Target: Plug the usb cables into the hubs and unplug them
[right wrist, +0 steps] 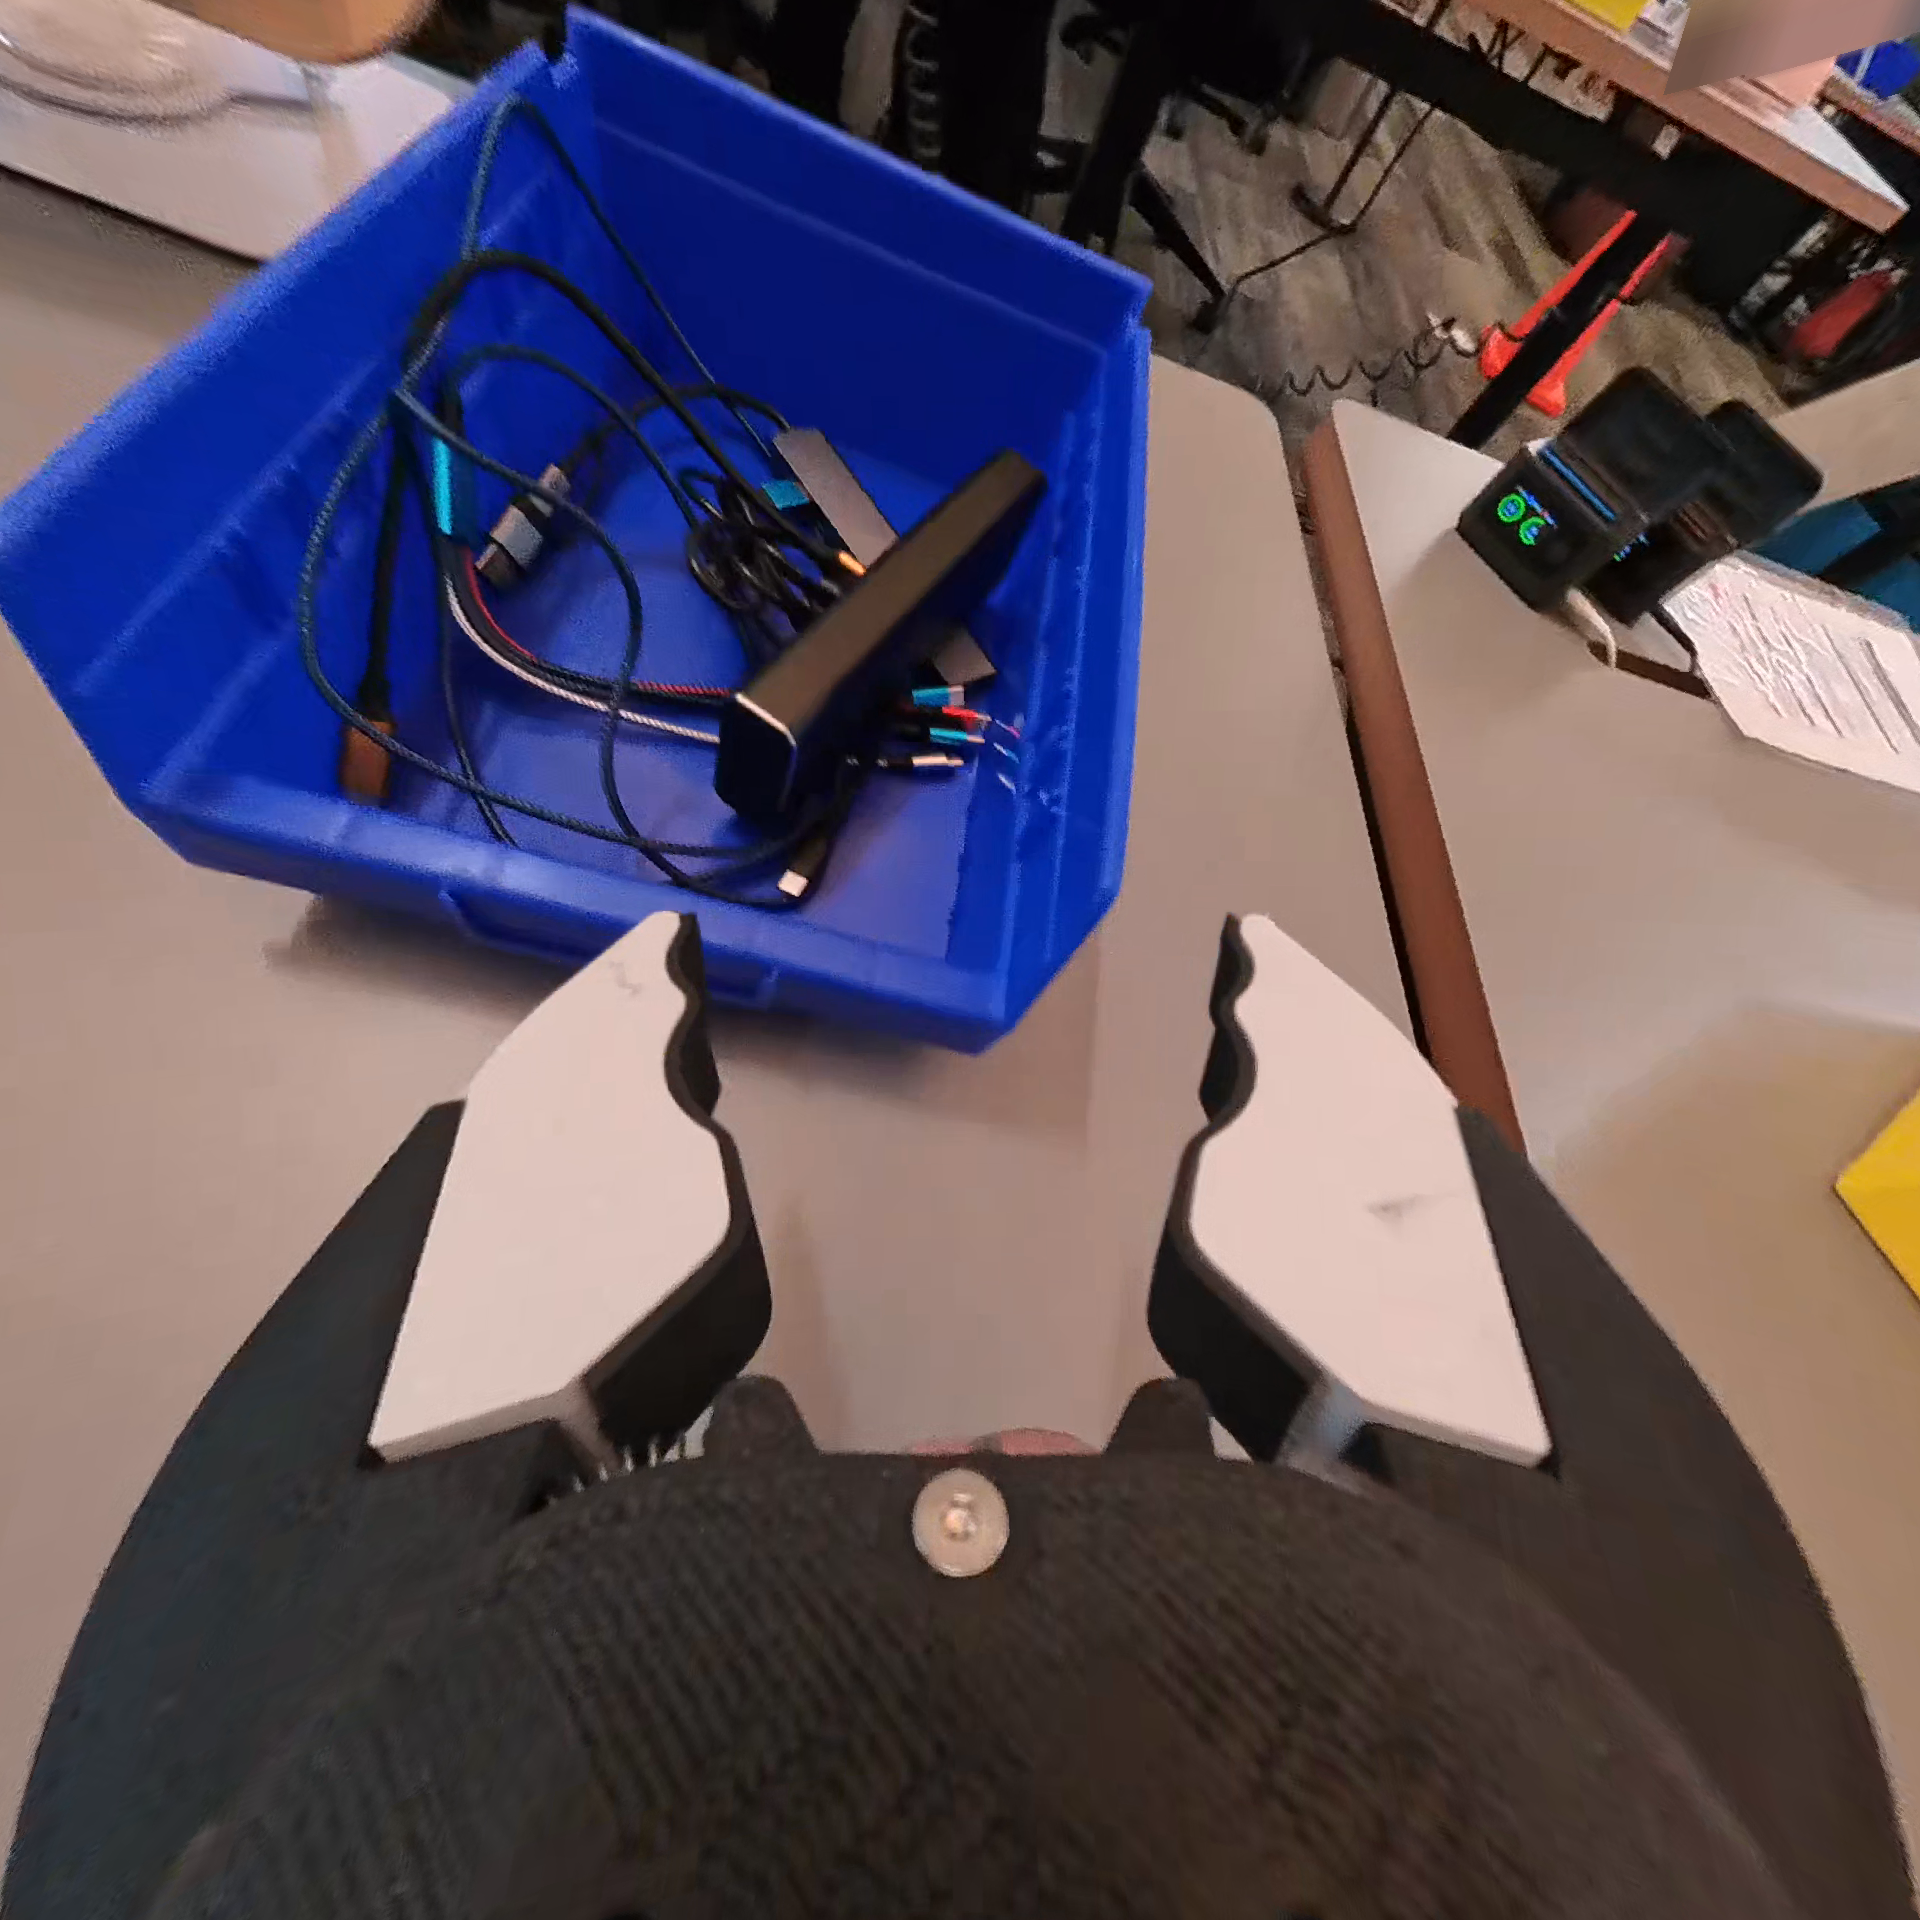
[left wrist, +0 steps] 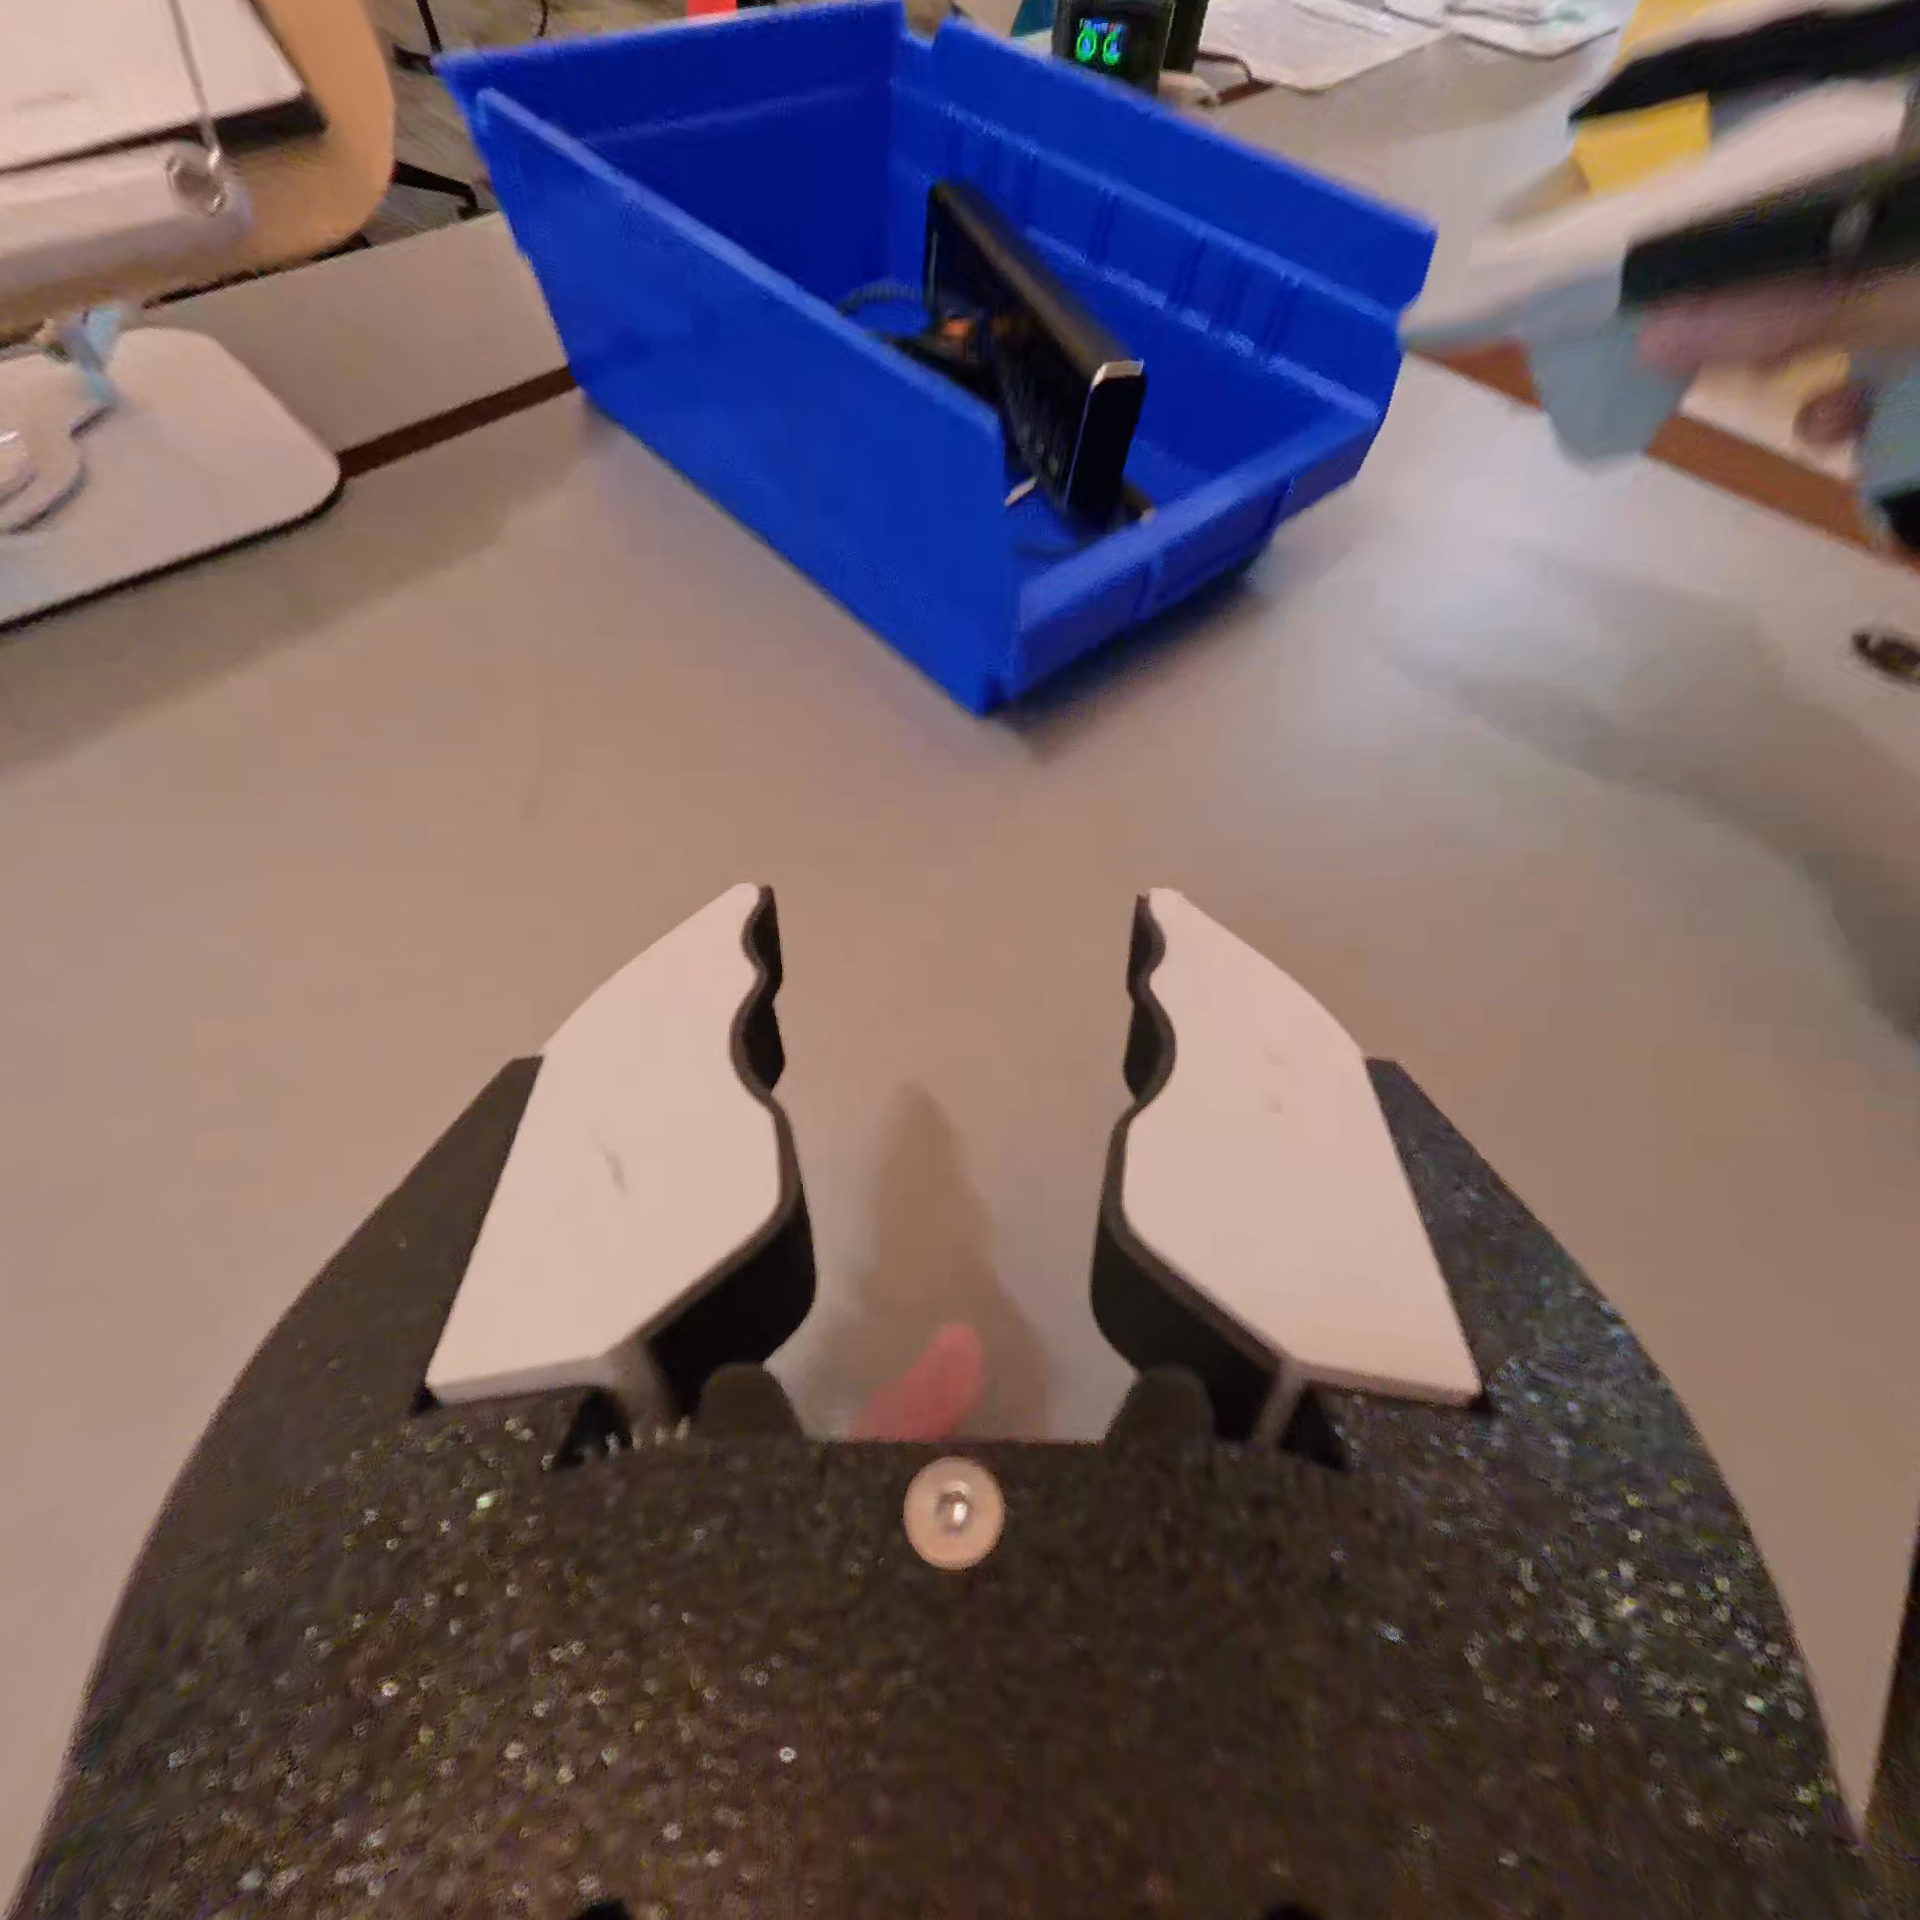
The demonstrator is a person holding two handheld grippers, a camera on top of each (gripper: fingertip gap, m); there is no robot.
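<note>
A blue bin (right wrist: 249, 436) stands on the grey table and holds a black USB hub (right wrist: 883, 634) leaning on its side, a smaller grey hub (right wrist: 831, 488) behind it, and a tangle of USB cables (right wrist: 520, 582). Several cables are plugged into the black hub. In the left wrist view the bin (left wrist: 748, 436) is ahead, with the black hub (left wrist: 1039, 343) upright in it. My left gripper (left wrist: 951, 899) is open and empty over bare table, well short of the bin. My right gripper (right wrist: 956, 925) is open and empty, just in front of the bin's near wall. It shows blurred at the right of the left wrist view (left wrist: 1766, 239).
A white stand base (left wrist: 135, 468) sits at the left of the table. A second table (right wrist: 1662, 831) at the right bears black devices with lit screens (right wrist: 1558, 520), papers (right wrist: 1808, 665) and a yellow object (right wrist: 1886, 1195). A gap separates the tables.
</note>
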